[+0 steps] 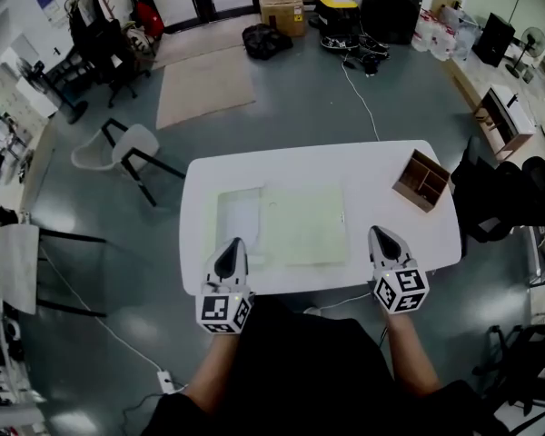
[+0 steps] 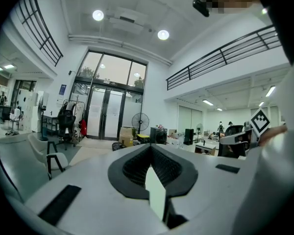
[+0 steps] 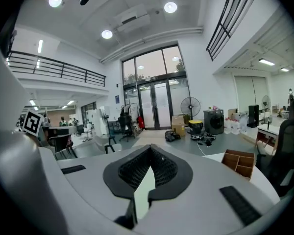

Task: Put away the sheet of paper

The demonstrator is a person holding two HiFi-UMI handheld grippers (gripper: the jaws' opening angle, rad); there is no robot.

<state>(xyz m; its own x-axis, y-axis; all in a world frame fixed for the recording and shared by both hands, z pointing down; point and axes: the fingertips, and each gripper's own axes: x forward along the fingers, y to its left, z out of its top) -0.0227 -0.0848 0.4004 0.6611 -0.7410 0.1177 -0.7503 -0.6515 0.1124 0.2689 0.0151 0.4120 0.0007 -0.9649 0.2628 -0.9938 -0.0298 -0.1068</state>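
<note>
A pale green sheet of paper (image 1: 302,225) lies flat on the white table (image 1: 363,166), left of centre. A whitish clear sleeve (image 1: 239,214) lies against its left side. My left gripper (image 1: 232,243) is over the table's front edge at the sleeve's near corner, with its jaws shut and nothing between them. My right gripper (image 1: 381,234) is held at the front edge to the right of the sheet, also shut and empty. Both gripper views look level across the room: the left gripper (image 2: 151,147) and right gripper (image 3: 150,148) show dark pads meeting at the tips, and neither shows the paper.
A wooden compartment box (image 1: 421,180) sits on the table's right end and also shows as the wooden box (image 3: 240,163). A black office chair (image 1: 509,198) stands to the right, a white chair (image 1: 127,148) to the left. A cable (image 1: 359,98) runs over the floor beyond.
</note>
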